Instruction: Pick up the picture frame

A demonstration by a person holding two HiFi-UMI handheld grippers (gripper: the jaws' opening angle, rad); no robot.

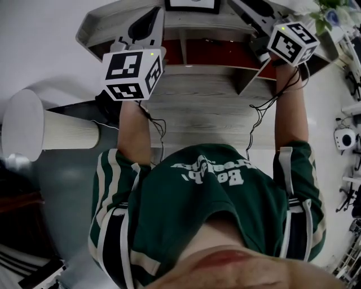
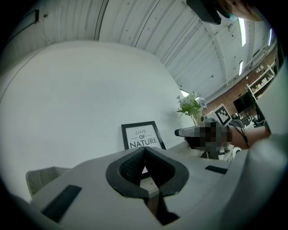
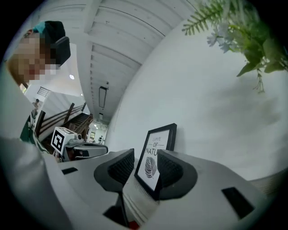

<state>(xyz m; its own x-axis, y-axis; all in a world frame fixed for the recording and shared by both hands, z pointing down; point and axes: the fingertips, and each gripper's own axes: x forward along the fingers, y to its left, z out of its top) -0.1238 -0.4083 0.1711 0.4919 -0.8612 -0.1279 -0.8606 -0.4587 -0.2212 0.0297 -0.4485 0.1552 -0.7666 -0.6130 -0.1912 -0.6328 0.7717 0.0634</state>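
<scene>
The black picture frame (image 1: 192,5) with a white print stands upright against the white wall on the top of the wooden shelf unit (image 1: 214,104). In the left gripper view the picture frame (image 2: 141,136) is just beyond my left gripper (image 2: 145,155), whose pads meet with nothing between them. In the right gripper view the picture frame (image 3: 157,152) shows through the gap of my right gripper (image 3: 145,168); the jaws stand apart and do not press on it. From the head view the left gripper (image 1: 145,23) and right gripper (image 1: 258,11) flank the frame.
A green plant (image 3: 238,36) with pale flowers hangs at the right of the frame, also seen as the plant (image 2: 192,107). A white cylinder (image 1: 34,127) lies at the left on the floor. Equipment and cables (image 1: 347,138) stand at the right.
</scene>
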